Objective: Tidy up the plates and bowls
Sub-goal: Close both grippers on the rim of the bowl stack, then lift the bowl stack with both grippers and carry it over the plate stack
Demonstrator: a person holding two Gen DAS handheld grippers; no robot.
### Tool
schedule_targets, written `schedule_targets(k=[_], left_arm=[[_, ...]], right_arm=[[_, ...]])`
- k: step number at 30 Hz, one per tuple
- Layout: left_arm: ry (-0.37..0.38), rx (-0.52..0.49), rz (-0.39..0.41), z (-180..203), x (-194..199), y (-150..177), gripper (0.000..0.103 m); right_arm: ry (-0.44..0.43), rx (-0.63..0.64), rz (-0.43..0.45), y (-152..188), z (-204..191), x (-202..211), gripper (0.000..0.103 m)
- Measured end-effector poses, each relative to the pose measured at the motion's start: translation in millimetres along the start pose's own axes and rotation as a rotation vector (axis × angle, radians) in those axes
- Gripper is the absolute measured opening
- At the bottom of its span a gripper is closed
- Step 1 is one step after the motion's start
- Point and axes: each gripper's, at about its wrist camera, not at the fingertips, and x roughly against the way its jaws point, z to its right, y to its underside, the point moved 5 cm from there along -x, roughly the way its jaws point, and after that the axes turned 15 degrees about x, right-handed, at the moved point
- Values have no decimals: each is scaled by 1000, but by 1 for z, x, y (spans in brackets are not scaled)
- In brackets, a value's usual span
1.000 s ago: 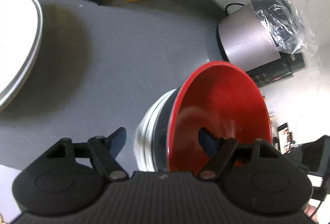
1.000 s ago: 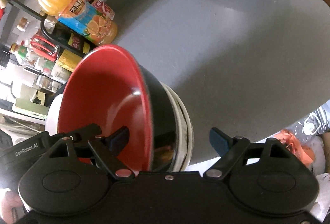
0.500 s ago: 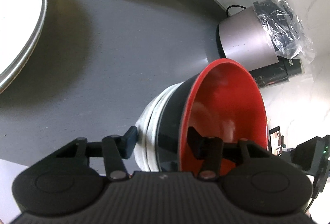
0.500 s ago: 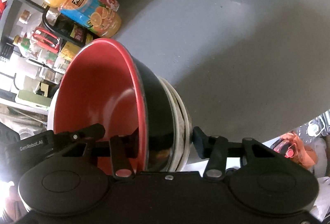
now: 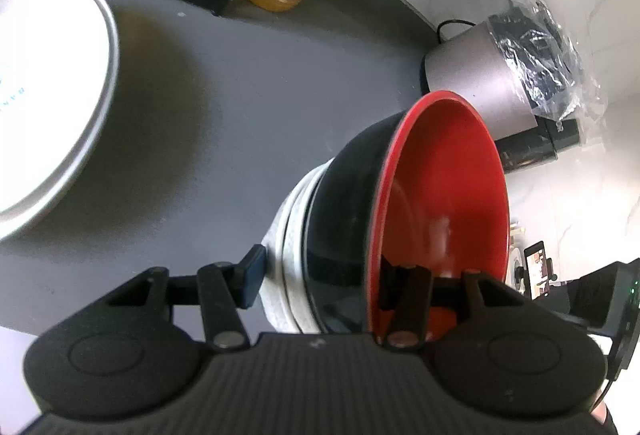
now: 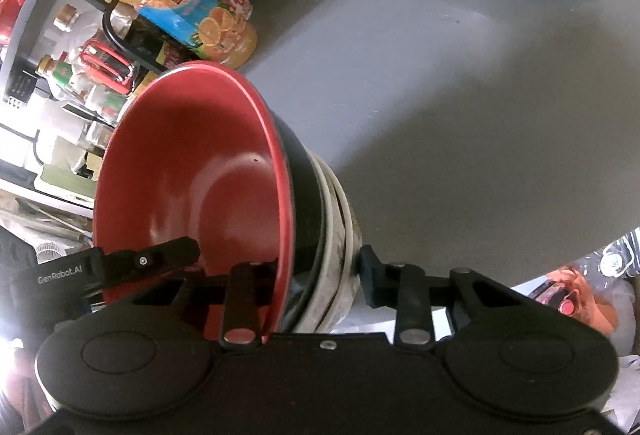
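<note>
Bowls (image 5: 400, 219) stacked, grey counter (image 5: 240, 107) beyond

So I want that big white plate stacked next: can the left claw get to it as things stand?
Probably not yet: the left claw is clamped on the stack of bowls. The white plate lies across bare grey counter, nothing between.

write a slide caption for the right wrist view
Right claw clamps a stack: red bowl over white dishes.

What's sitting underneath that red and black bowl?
The red and black bowl is nested in whitish bowls; only their stacked rims show. How many there are, and what is beneath them, is hidden.
</note>
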Motion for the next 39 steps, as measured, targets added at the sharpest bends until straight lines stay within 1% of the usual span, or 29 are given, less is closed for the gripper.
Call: schedule_targets(k=[4, 5, 7, 10, 12, 14, 17, 19, 20, 23, 25, 26, 27, 29, 33, 39], left_arm=[[-6, 35, -9, -11, 0, -6, 48], [4, 46, -11, -14, 0, -7, 48], [12, 42, -17, -14, 1, -9, 48], [19, 37, -19, -15, 1, -10, 48], [24, 52, -29, -15, 1, -11, 48], [23, 38, -37, -14, 0, -11, 48], [-6, -4, -52, -9, -4, -11, 48], [-21, -19, -45, -6, -6, -10, 48], [-16, -10, -41, -7, -6, -10, 48], [2, 15, -30, -12, -4, -11, 47], [8, 26, -29, -16, -2, -13, 47], [4, 17, -31, -17, -1, -14, 46], [0, 11, -30, -17, -1, -14, 46], [-1, 15, -23, -18, 1, -16, 46], [-4, 27, -10, -21, 5, -19, 46], [2, 36, 11, -26, 16, -26, 46]], right_arm=[[-13, -8, -20, -4, -5, -9, 32], [-16, -17, -31, -4, -3, -13, 32], [-28, -50, -41, -4, 2, -17, 37], [-39, -64, -44, -6, 6, -20, 42], [-62, -79, -47, -5, 9, -22, 42], [-89, -100, -51, -5, 10, -25, 43], [-93, -63, -60, -7, 6, -27, 48], [-98, -69, -59, -7, 6, -29, 51], [-93, -66, -54, -8, 5, -28, 51], [-77, -3, -7, -8, 1, -24, 48], [-110, -20, 0, -10, 6, -22, 42], [-132, -32, 2, -11, 8, -21, 41], [-134, -21, 5, -12, 8, -21, 40], [-135, -5, 8, -14, 6, -21, 40], [-144, -13, 7, -17, 3, -22, 40], [-152, 10, 7, -22, -9, -30, 40]])
